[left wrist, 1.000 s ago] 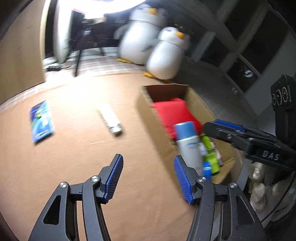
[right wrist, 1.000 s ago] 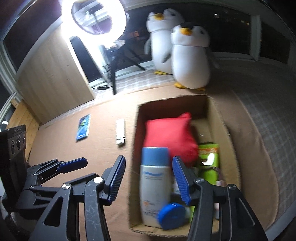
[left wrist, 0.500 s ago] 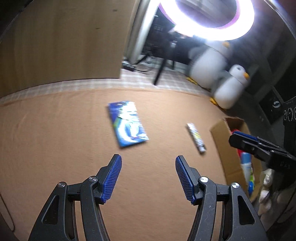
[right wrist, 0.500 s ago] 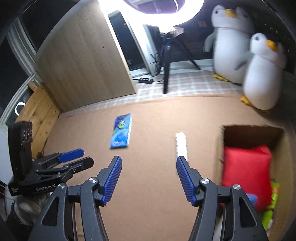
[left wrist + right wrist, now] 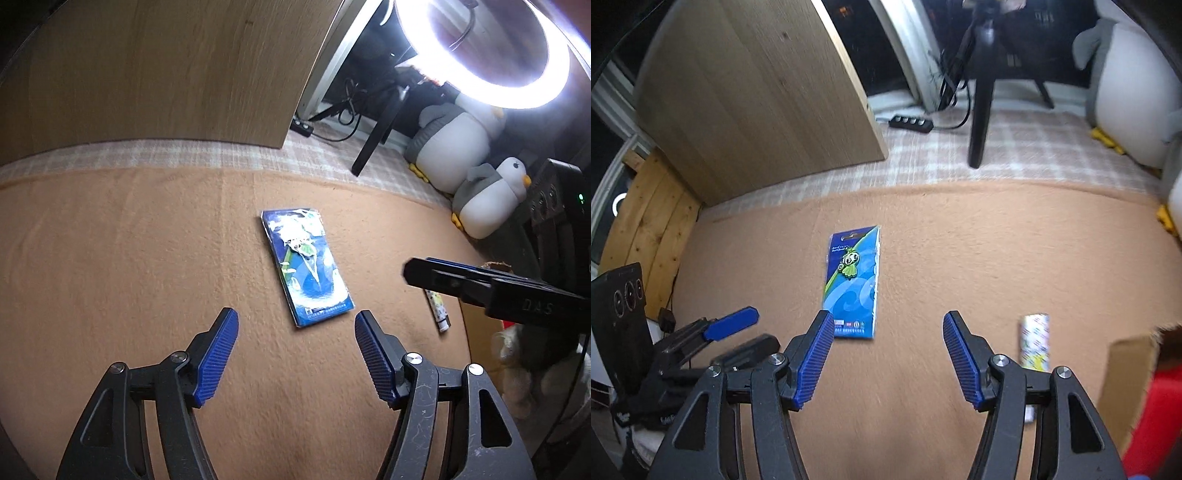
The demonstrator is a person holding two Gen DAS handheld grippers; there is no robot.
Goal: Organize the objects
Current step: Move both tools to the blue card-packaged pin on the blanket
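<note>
Flat on the blanket [image 5: 960, 240], the blue card pack [image 5: 852, 282] points lengthwise away; both grippers' jaws gape empty.

Both cameras sit low over the tan blanket [image 5: 129, 258], each looking forward past its own fingers toward the wooden board [image 5: 166, 66] at about 11 o'clock. The left wrist view looks on from the left, with the right gripper [image 5: 417, 271] at 3 o'clock; the right wrist view shows the left gripper [image 5: 738, 332] at 9 o'clock. Both share the blue card [image 5: 304, 266] [image 5: 853, 280] near centre.
</note>
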